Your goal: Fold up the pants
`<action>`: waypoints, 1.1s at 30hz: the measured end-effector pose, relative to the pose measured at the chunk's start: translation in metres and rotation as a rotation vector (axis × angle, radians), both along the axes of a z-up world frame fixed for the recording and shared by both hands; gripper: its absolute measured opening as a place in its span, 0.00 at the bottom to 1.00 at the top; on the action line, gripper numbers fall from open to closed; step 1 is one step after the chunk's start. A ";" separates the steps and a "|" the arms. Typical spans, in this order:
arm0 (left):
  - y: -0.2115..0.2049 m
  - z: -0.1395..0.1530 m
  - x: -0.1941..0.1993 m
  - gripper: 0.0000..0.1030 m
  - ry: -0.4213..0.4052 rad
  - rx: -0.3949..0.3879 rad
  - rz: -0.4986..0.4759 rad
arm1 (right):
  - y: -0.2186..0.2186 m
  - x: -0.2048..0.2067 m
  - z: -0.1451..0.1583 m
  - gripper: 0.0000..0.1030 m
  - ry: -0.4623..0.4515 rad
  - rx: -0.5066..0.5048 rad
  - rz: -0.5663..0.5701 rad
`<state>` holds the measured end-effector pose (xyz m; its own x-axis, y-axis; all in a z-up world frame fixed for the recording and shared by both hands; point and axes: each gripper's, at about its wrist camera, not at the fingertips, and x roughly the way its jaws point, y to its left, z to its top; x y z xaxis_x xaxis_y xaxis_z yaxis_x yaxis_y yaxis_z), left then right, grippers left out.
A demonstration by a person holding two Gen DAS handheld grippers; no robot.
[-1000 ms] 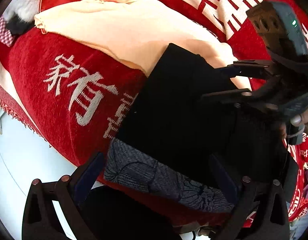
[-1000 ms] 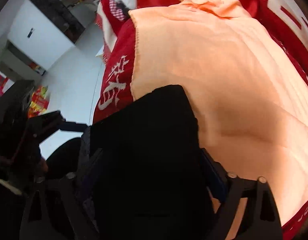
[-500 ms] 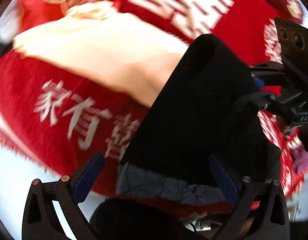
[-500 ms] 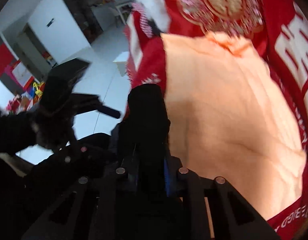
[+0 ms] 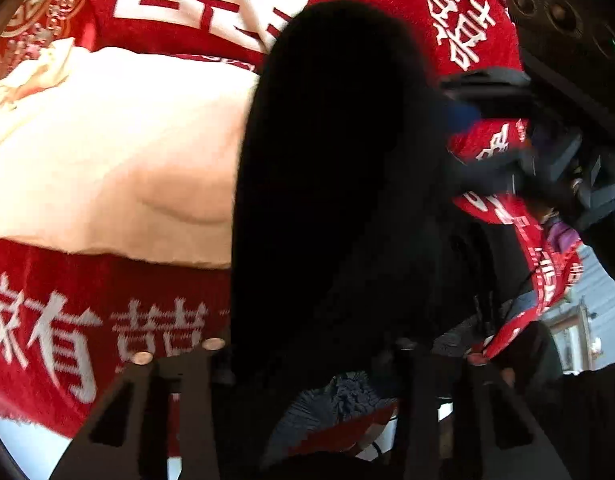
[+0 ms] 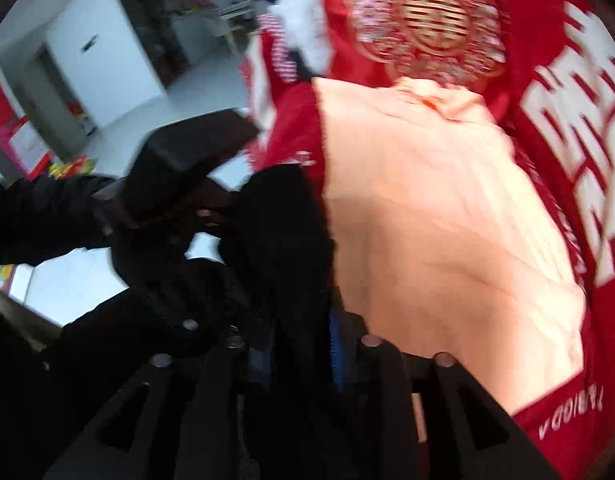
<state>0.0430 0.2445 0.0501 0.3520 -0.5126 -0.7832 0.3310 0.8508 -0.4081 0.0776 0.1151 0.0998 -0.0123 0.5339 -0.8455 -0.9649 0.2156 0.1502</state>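
The black pants point(image 5: 331, 184) hang in a tall fold in front of the left wrist camera, lifted off the red bedspread point(image 5: 67, 320). My left gripper point(image 5: 307, 356) is shut on the pants' lower edge, with the grey patterned lining point(image 5: 347, 400) bunched below. My right gripper point(image 6: 303, 340) is shut on the same black pants point(image 6: 283, 240). In the left wrist view the right gripper point(image 5: 487, 132) sits at the pants' right edge. In the right wrist view the left gripper point(image 6: 179, 196) is close at the left.
A peach cloth point(image 5: 107, 152) lies spread on the red bedspread with white characters; it also shows in the right wrist view point(image 6: 435, 220). White floor and cabinets point(image 6: 87, 60) lie beyond the bed's edge.
Both grippers have closed on the pants and lifted them off the bed. The pants went from lying flat to hanging in a raised fold, and the two grippers came closer together.
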 end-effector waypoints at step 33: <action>-0.079 0.049 0.008 0.23 0.064 0.212 0.117 | -0.146 -0.078 -0.106 0.77 -0.139 -0.285 -0.445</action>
<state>0.0507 0.1656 0.0996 0.3454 -0.2935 -0.8914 0.2048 0.9505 -0.2336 -0.0004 -0.0311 -0.0066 0.2850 0.2111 -0.9350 -0.7776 0.6213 -0.0968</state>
